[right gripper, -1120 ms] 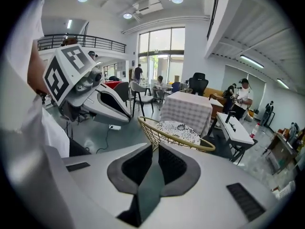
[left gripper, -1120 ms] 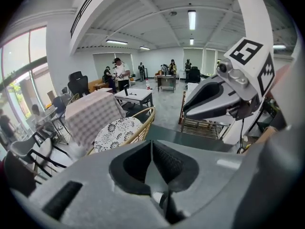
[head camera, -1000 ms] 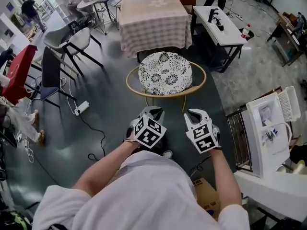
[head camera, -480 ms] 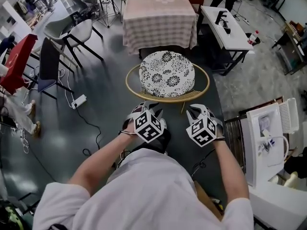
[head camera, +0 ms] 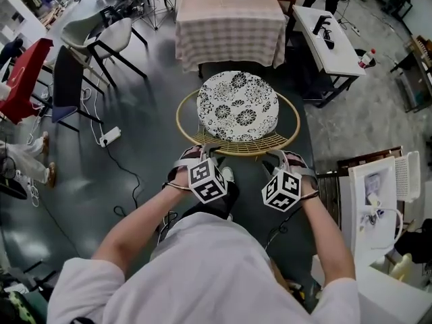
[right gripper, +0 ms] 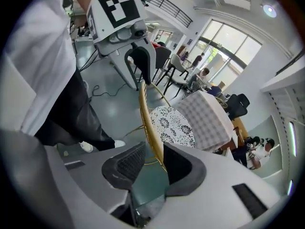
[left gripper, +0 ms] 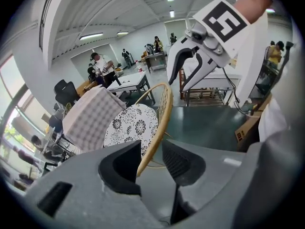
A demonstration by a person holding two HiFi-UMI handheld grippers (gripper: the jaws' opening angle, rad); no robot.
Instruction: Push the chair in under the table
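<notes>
A round chair with a gold wire frame (head camera: 291,117) and a black-and-white flowered cushion (head camera: 237,105) stands in front of a table under a checked cloth (head camera: 229,19). Its curved back rim (head camera: 236,151) faces me. My left gripper (head camera: 202,152) and right gripper (head camera: 275,156) both reach down onto that rim. In the left gripper view the rim (left gripper: 159,123) runs up between the jaws of the left gripper (left gripper: 151,160), which are opening. In the right gripper view the rim (right gripper: 147,111) likewise passes between the opening jaws of the right gripper (right gripper: 153,162). The pads do not press on the rim.
A white work table (head camera: 332,38) with a black tool and a bottle (head camera: 366,58) stands at the right. Grey chairs (head camera: 101,40) crowd the left, with a power strip (head camera: 110,136) and cable on the floor. A white unit (head camera: 378,201) is close on my right.
Both grippers moved forward and down from in front of my body to the chair's back rim. Their jaws went from shut to open and now straddle the rim.
</notes>
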